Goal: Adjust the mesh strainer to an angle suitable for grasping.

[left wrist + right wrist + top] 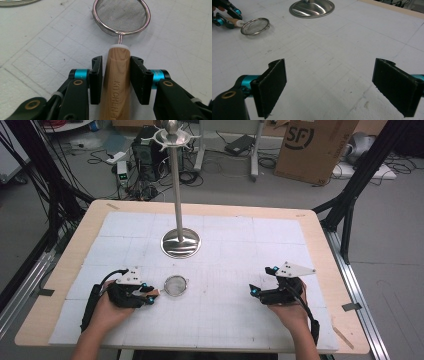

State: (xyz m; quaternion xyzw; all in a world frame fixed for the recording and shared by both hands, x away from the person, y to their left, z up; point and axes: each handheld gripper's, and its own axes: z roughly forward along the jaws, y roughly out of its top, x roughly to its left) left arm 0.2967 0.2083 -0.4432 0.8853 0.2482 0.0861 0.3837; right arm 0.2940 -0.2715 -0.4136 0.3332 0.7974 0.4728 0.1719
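Left tongs (116,76) clamp the strainer (121,16) handle lettered "KITCHEN".

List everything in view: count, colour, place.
strainer: one, steel mesh with wooden handle, on the mat left of centre
stand: one, silver pole on a round base, mat centre rear
mat: one, white, covering the table
table: one, light wood
cardboard box: one, brown, on the floor behind
left gripper: one, black with blue, shut on the strainer's handle
right gripper: one, black with blue, open over the mat
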